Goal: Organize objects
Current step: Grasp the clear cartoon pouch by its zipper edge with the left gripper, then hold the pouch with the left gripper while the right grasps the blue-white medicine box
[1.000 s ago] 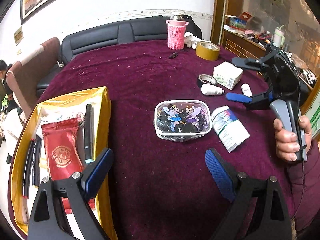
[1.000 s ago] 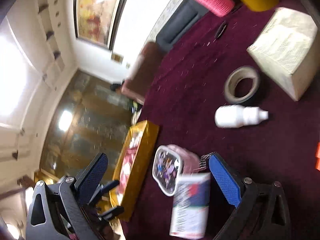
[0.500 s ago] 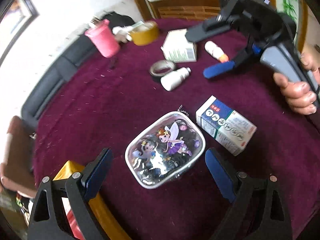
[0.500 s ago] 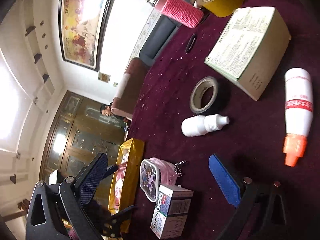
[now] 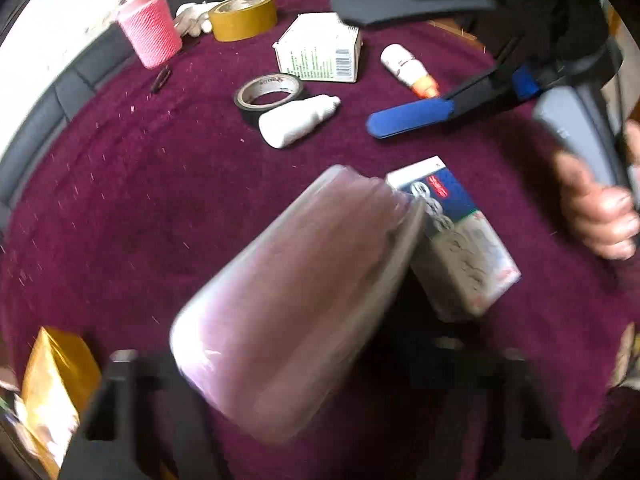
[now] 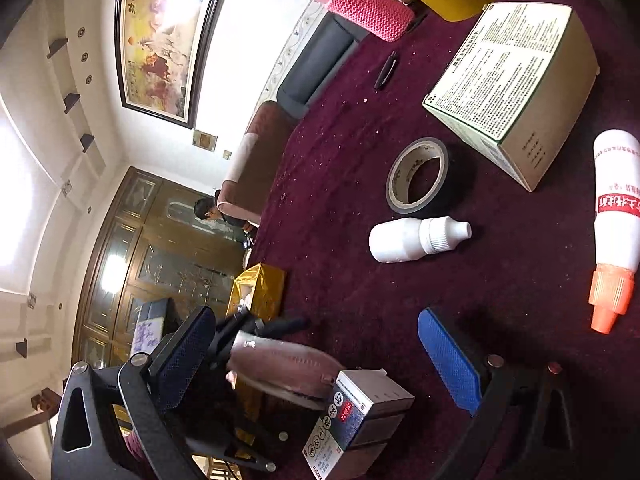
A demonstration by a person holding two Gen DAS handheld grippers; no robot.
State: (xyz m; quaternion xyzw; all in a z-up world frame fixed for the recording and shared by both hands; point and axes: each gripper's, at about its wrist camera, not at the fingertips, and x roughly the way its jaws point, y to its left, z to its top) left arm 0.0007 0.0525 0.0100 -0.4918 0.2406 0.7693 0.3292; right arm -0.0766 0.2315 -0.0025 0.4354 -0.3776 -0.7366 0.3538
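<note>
A clear pink pouch (image 5: 296, 300) with a cartoon print stands tilted up on edge and blurred between my left gripper's (image 5: 298, 352) jaws. Those jaws are closing, and the pouch hides their pads. In the right wrist view the pouch (image 6: 288, 364) sits in the left gripper (image 6: 256, 332), next to a blue-and-white carton (image 6: 356, 412). That carton (image 5: 456, 240) lies just right of the pouch. My right gripper (image 6: 316, 360) hangs open and empty above the maroon cloth, held by a person's hand (image 5: 600, 216).
A white dropper bottle (image 5: 296, 120), black tape roll (image 5: 268, 92), white-green box (image 5: 320, 48) and orange-capped tube (image 5: 404, 66) lie further back. Yellow tape (image 5: 244, 16) and a pink-sleeved flask (image 5: 150, 30) stand at the far edge. A gold box (image 5: 56, 376) sits bottom left.
My left gripper swung down over the pouch and narrowed its jaws around it. The pouch went from lying flat to tipped up on edge. The right gripper barely moved.
</note>
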